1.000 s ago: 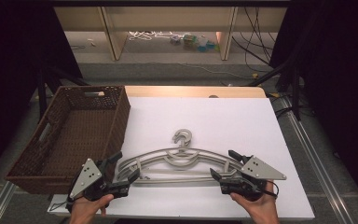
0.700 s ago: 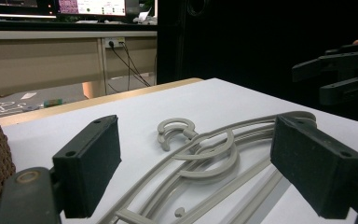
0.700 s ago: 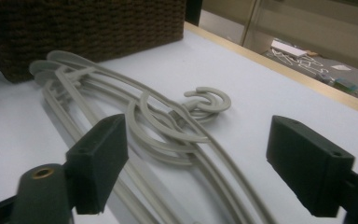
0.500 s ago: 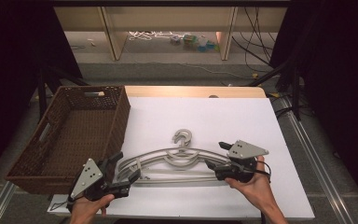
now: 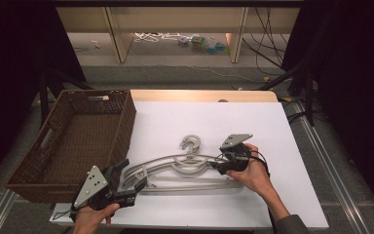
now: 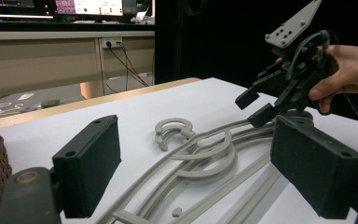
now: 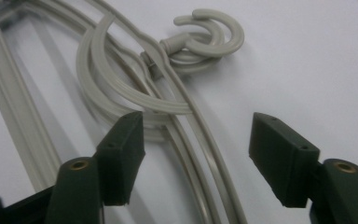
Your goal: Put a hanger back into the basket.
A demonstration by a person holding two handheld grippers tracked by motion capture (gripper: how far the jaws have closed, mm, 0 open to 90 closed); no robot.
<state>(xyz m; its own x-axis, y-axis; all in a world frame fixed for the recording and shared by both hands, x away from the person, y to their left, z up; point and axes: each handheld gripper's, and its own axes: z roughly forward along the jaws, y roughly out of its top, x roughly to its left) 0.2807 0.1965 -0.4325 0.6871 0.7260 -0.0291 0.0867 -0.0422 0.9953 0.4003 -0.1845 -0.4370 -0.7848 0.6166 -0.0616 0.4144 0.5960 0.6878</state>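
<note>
Two or more grey plastic hangers [image 5: 185,163] lie stacked on the white table [image 5: 272,126], hooks pointing away from me. My left gripper [image 5: 129,181] rests at their left end. In the left gripper view its jaws stand wide open, and the hangers' arms [image 6: 205,158] run between them untouched. My right gripper [image 5: 217,163] hovers at the middle of the stack, just right of the hooks [image 7: 209,35]. Its jaws have just been closing. One hanger arm [image 7: 200,140] lies between them and the pads do not press on it. The right gripper [image 6: 254,106] also appears across the table in the left gripper view.
A brown woven basket [image 5: 73,141] stands at the table's left side, close beside my left gripper. The white surface stretches on behind and to the right of the hangers. Shelving and cables sit on the floor beyond the far edge.
My right gripper has slid left from the hangers' right end to the middle near the hooks, and its jaws have narrowed. The left gripper and the hangers have stayed put.
</note>
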